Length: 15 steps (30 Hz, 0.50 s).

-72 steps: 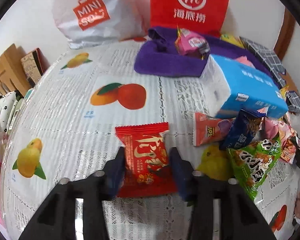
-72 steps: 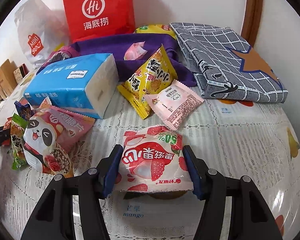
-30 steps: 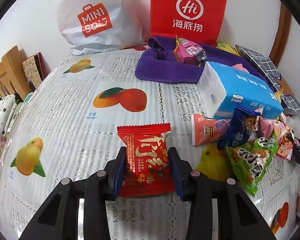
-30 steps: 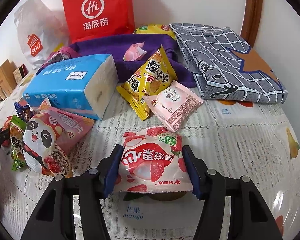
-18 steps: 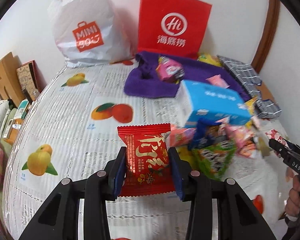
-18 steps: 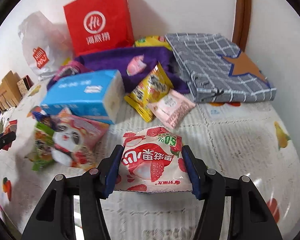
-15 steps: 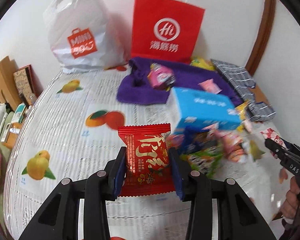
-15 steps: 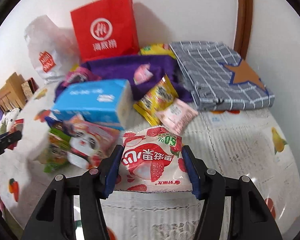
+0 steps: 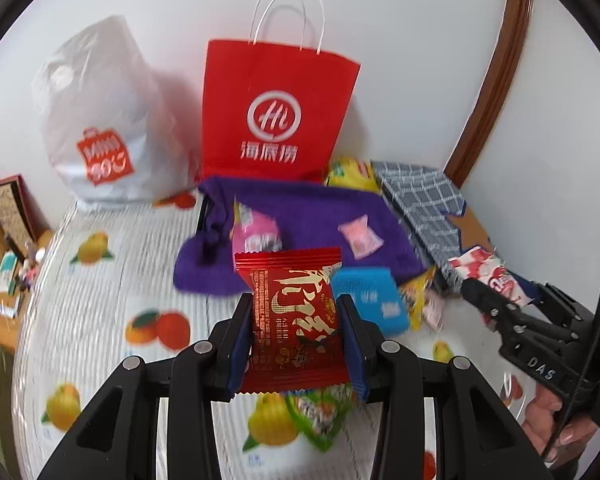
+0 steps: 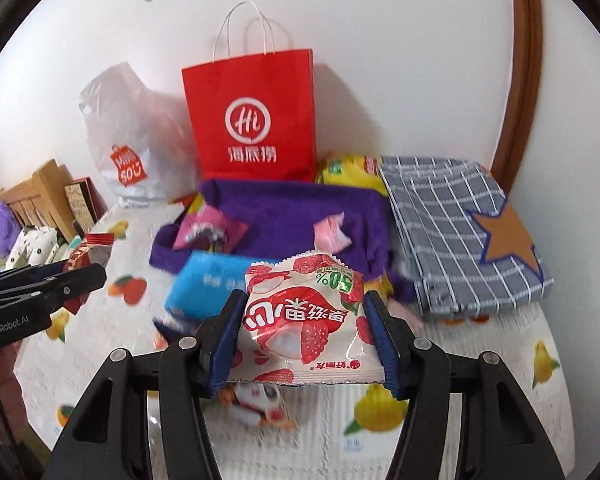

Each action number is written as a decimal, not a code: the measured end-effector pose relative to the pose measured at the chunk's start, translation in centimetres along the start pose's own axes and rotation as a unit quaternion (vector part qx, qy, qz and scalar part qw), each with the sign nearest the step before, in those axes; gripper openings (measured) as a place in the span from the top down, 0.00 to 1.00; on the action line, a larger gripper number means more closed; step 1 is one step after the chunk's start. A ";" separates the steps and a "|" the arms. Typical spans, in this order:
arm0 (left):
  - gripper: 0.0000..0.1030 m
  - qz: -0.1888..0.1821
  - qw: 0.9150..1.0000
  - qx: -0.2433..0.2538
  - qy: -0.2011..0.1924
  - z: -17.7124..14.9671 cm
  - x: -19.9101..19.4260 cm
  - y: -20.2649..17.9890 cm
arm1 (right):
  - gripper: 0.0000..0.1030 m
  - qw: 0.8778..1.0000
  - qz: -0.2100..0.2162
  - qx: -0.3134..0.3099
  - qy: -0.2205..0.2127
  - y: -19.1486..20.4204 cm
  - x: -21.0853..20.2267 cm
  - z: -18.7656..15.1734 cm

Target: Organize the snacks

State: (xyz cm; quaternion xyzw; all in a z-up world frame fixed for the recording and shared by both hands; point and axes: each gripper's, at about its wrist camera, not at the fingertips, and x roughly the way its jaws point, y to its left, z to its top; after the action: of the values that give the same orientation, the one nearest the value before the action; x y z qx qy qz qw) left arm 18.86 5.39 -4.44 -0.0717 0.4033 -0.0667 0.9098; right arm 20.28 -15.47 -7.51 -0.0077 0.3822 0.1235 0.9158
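Note:
My left gripper (image 9: 296,320) is shut on a red snack packet (image 9: 294,320) and holds it well above the table. My right gripper (image 10: 306,320) is shut on a white strawberry snack bag (image 10: 306,320), also lifted. The right gripper shows at the right of the left wrist view (image 9: 496,304), and the left gripper at the left of the right wrist view (image 10: 80,276). A red paper bag (image 9: 278,116) stands open-topped against the back wall, also in the right wrist view (image 10: 254,120). More snacks lie below on a purple cloth (image 9: 312,216) and around a blue tissue pack (image 9: 368,300).
A white plastic shopping bag (image 9: 100,132) stands left of the red bag. A folded grey checked cloth (image 10: 460,232) lies at the right. A green snack bag (image 9: 320,420) lies under my left gripper. Wooden furniture (image 10: 40,196) stands past the table's left edge.
Both grippers have risen from the table with their packets and tilted up toward the red paper bag. The table and snack pile have dropped lower in both views.

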 end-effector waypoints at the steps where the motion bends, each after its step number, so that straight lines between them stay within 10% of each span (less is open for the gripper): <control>1: 0.62 0.002 1.000 0.002 -0.003 0.6 0.1 0.0 | 0.43 1.000 0.001 0.001 -0.002 0.1 0.1 0.5; 15: 0.62 0.027 0.999 -0.011 -0.023 8.5 2.5 3.2 | 0.43 1.000 0.014 -0.003 -0.020 0.2 4.7 9.3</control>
State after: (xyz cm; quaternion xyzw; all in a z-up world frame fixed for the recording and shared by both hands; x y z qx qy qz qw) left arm 27.08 8.75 -1.21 -0.0725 0.3848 -0.0365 0.9194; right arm 29.93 -13.18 -4.21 -0.0022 0.3638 0.1375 0.9213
